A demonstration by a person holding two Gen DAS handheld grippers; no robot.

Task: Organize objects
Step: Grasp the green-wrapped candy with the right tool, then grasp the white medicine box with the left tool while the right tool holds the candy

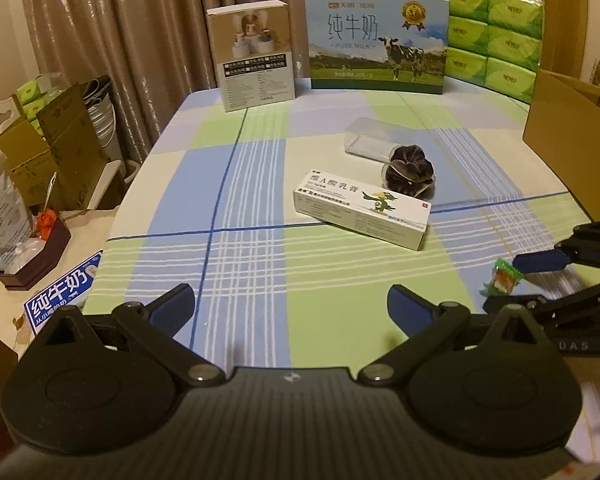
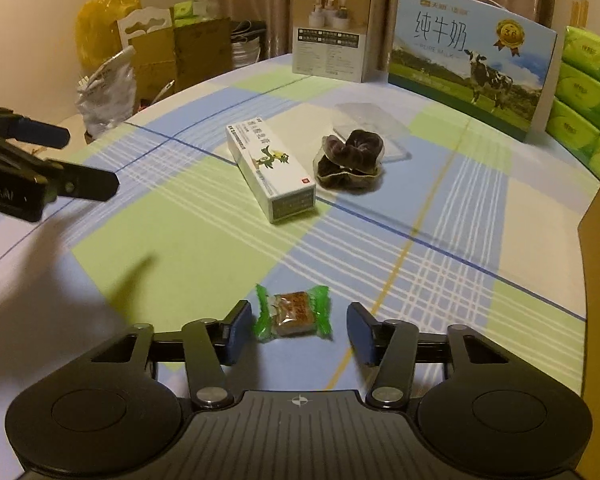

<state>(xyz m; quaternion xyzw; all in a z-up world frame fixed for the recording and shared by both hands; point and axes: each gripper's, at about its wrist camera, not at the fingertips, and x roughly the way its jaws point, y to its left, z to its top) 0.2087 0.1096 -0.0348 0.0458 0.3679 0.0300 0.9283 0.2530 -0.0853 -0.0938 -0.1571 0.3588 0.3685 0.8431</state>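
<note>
right gripper (image 2: 296,330) wide open around small green-wrapped brown snack (image 2: 293,312), not touching, low on checked cloth counter (image 2: 180,248). left gripper (image 1: 290,308) wide open, holding nothing. white long ointment box (image 2: 270,170) at 12 o'clock, dark velvet scrunchie (image 2: 350,160) just beside, at 1 o'clock.

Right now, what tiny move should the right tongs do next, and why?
Probably close. The right tongs are open with the green-wrapped candy lying on the table right between the two blue pads, so a gentle squeeze should catch it. Dropping slightly lower first may help, since the candy is small and flat. The left tongs are open with nothing between them.
</note>
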